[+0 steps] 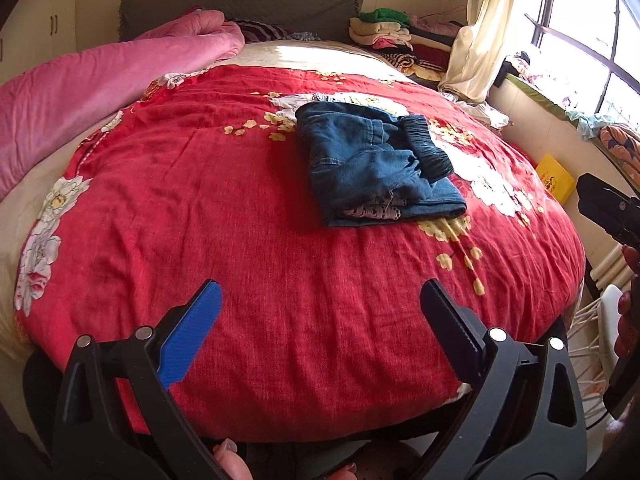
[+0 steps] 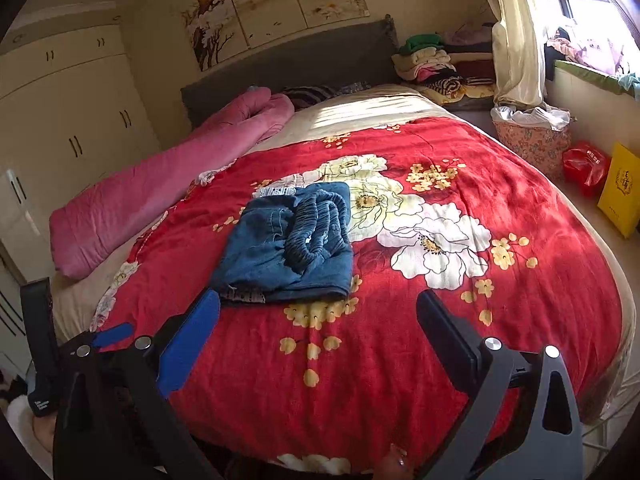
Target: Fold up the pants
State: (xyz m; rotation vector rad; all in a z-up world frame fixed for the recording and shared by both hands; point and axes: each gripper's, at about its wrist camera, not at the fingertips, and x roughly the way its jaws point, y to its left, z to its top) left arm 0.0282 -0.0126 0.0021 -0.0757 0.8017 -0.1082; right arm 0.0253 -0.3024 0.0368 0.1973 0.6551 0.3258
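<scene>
Left wrist: left gripper (image 1: 320, 328) jaws spread, empty.
Right gripper (image 2: 318, 338): same.
Pants (image 2: 288, 244): folded on red quilt (image 2: 400, 360).
Nearby: pink duvet (image 2: 168, 188), clothes stack (image 2: 440, 68).

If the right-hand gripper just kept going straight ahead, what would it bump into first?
Probably the folded blue jeans on the red floral quilt. The open right gripper points just past their near edge, though depth is hard to judge.

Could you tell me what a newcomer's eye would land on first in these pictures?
First the bright red flowered quilt covering most of the bed. Then the folded blue pants lying on its middle, elastic waistband on top. A rolled pink blanket runs along the bed's left side.
</scene>
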